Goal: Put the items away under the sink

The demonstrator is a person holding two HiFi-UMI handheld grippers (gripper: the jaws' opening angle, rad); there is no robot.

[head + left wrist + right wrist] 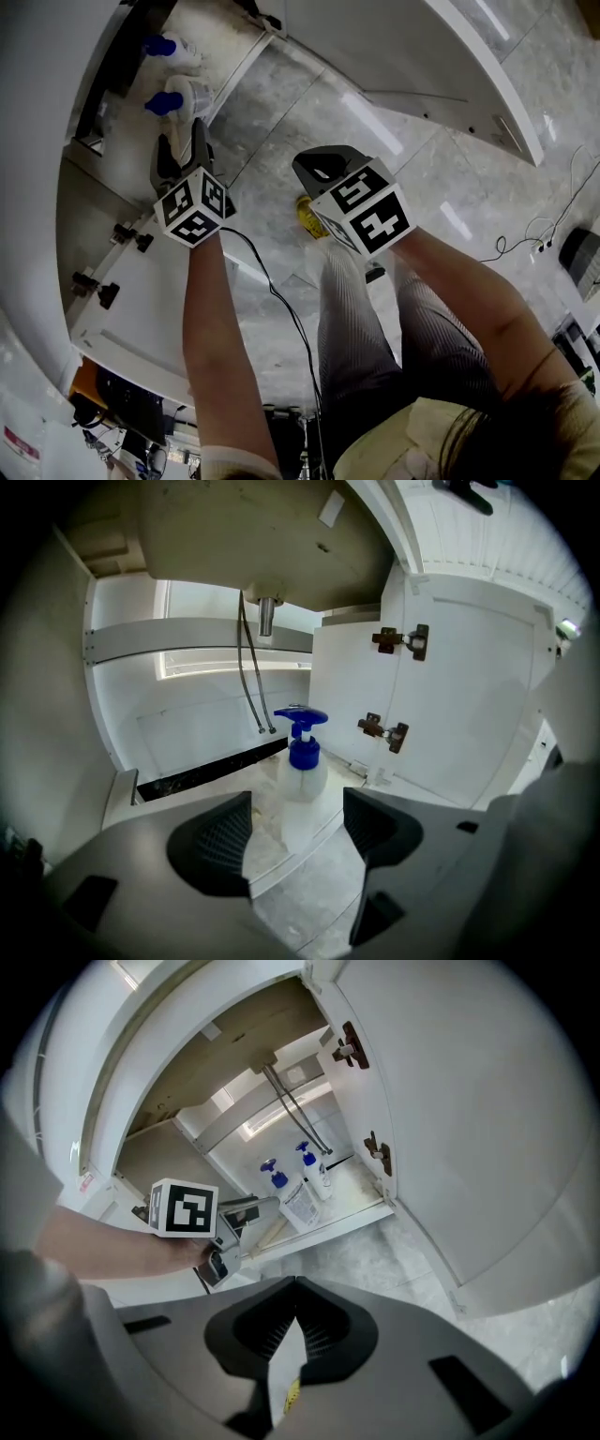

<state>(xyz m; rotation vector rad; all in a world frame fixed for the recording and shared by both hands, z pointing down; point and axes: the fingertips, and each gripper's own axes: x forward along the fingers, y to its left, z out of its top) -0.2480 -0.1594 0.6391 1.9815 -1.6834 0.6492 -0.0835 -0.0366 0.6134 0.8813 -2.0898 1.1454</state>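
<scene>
White under-sink cabinet (187, 714), doors swung wide over a pale marble floor (394, 187). At left, left gripper (296, 817) with jaws spread wide and empty. Blue-pump bottle (302, 775) upright just ahead of the fingertips, apart from both pads, already on the cabinet floor. Best drawn straight back without brushing the pump head.

At right, right gripper (295, 1330) outside the cabinet, jaws clamped on a thin white-and-yellow item (284, 1377) hanging below them. Next, probably: carry in low past the right door (450, 1147), set down beside that bottle, clear of the hoses (246, 667), only then release.
</scene>
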